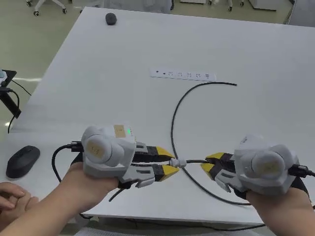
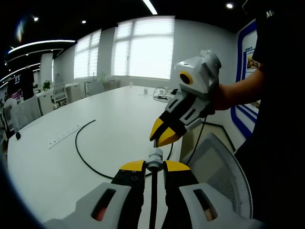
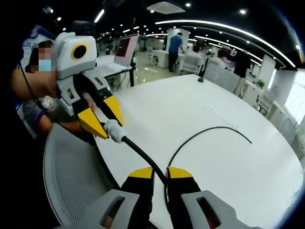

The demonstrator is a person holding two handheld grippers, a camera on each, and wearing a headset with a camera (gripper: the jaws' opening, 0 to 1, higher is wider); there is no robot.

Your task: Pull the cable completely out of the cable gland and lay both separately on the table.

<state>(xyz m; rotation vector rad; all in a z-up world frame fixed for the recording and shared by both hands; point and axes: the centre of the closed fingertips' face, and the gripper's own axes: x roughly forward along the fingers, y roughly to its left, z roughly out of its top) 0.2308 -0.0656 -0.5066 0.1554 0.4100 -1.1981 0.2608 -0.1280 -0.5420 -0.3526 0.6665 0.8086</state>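
White and broad, the surface (image 1: 98, 88) stretches away from us in an open office with ceiling lights and tall windows. At its left edge, toward the near corner, we see a dark mouse (image 1: 22, 161) lying flat. A small dark lump (image 1: 111, 18) sits by the far edge. A white power strip (image 1: 183, 74) lies flat farther toward the middle.

Just above the near edge we hold the left claw (image 1: 168, 162) pointing right. It is clenched on the cable gland (image 1: 178, 162), whose pale body pokes out from between the yellow tips. In the left gripper view the cable gland sits squeezed between those two tips.

The black cable (image 1: 173, 120) is threaded in the cable gland. A short stretch runs from it to the right, straight into the right claw (image 1: 211, 163). That claw faces left and is clenched around the stretch, near the cable gland but apart from it. The two claws point at each other, tips close but not touching.

The rest of the cable lies on the surface. It comes out from below the right claw, bends along the near edge, then curves away. Its free end rests just right of the power strip, apart from it. Beyond the near edge, the right gripper view shows a grey mesh chair back (image 3: 71, 181).
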